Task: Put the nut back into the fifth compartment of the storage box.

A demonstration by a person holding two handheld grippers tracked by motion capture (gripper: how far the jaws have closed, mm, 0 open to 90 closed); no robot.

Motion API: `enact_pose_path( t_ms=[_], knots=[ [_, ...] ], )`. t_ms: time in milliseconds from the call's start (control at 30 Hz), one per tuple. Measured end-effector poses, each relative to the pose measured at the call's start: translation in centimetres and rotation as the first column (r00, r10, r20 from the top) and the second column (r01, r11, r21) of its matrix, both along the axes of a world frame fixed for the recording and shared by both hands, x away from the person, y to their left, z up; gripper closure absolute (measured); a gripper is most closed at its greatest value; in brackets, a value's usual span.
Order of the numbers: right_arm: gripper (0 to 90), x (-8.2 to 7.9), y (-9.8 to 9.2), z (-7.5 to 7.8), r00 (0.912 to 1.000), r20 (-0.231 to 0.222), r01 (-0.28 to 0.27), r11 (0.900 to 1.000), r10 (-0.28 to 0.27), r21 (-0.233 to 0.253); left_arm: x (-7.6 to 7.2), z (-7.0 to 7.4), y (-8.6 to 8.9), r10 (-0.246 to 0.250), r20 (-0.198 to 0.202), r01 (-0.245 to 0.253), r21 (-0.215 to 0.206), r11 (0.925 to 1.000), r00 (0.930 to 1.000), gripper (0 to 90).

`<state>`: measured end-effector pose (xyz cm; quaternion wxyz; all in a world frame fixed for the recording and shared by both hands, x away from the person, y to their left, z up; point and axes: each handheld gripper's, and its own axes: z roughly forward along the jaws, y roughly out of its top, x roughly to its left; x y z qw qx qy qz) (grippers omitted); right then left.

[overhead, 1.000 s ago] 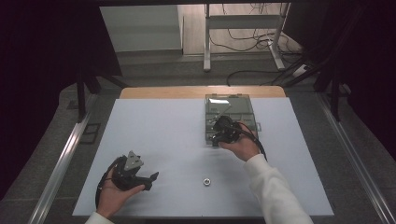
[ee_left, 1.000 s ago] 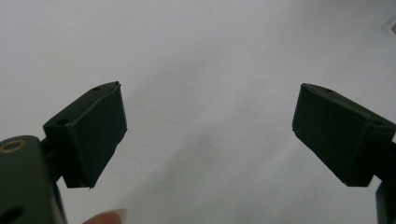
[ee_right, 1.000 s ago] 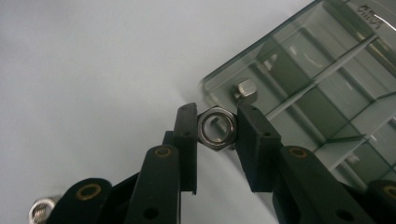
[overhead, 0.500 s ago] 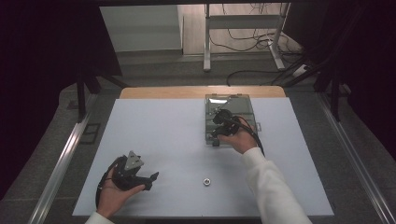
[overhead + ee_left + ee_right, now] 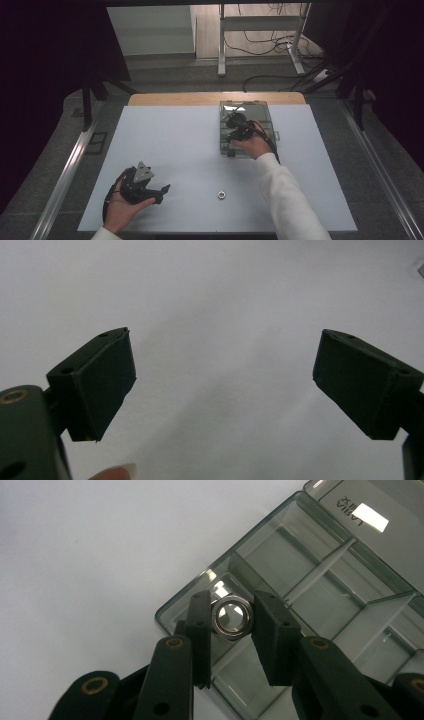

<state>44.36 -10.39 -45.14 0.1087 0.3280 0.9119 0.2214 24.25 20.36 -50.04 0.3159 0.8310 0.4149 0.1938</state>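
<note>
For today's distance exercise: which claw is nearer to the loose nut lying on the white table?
Left. The left claw lies on the table beside the loose nut; the right claw is farther off, over the compartment box, with another nut between its jaws.

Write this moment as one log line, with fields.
right gripper: shut on nut over box | left gripper: open | second nut: on table
</note>
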Motion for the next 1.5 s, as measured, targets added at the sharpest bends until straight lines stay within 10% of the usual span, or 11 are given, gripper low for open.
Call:
enact_pose_path(
  t_ms=[700,933,1500],
  knots=[
    [69.8,0.9,0.9,-0.7,0.9995,0.013,0.030,0.999,-0.029,-0.036,0.0,0.0,0.0,-0.003,-0.001,0.003,0.004,1.0000,1.0000,10.5],
    [32.7,0.6,0.7,-0.3,0.9990,0.022,0.039,0.999,-0.039,0.000,0.0,0.0,0.0,-0.004,-0.004,0.004,0.005,1.0000,1.0000,10.5],
    [26.5,-3.1,-0.3,0.8,0.9990,0.009,-0.043,0.999,0.043,0.018,-0.1,0.0,-0.1,-0.006,-0.001,0.006,0.002,1.0000,1.0000,10.5]
  ],
)
